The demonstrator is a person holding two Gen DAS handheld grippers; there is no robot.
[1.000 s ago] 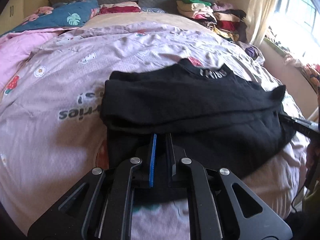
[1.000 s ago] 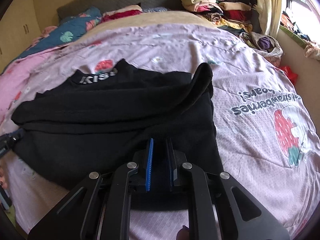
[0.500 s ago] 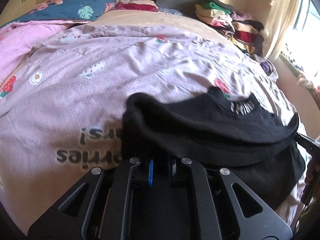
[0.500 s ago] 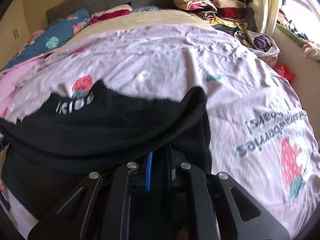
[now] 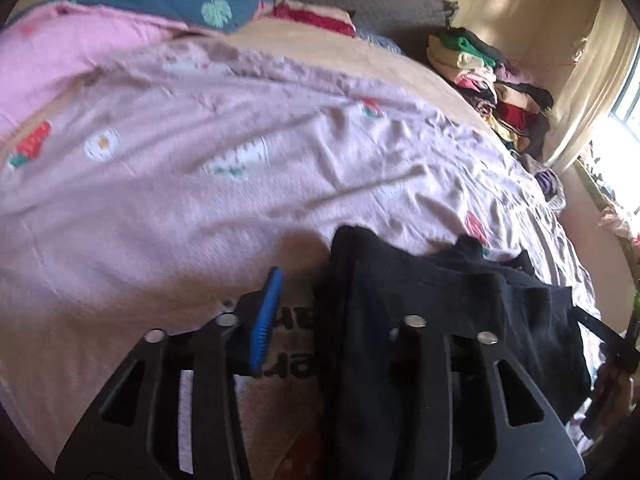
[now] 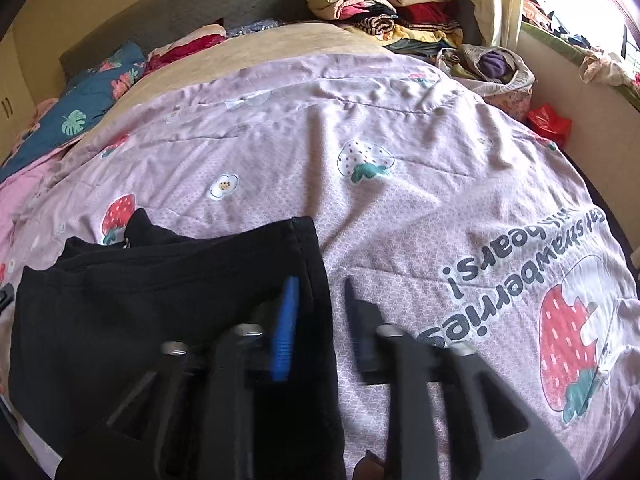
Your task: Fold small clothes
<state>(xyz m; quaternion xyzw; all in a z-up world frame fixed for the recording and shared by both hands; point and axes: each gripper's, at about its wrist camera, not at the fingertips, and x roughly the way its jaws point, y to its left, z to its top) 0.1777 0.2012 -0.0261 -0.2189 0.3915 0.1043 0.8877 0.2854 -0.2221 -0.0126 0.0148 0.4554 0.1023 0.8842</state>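
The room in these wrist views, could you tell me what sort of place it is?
Most likely a home bedroom: a bed under a pink strawberry-print duvet, a dark padded headboard, and piles of folded clothes beside a curtained window.

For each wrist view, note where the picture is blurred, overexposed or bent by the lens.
Left wrist view: motion-smeared across the pink quilt; window blown out white; dark fisheye corners. Right wrist view: quilt print sharp, but the right hand-held gripper is smeared; window glares; bed edges curve.

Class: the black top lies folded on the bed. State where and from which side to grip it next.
Grip the black top at its straight folded side edge, coming in from the bare pink quilt beside it; that edge lies flat and layered, so one pinch probably takes every layer.
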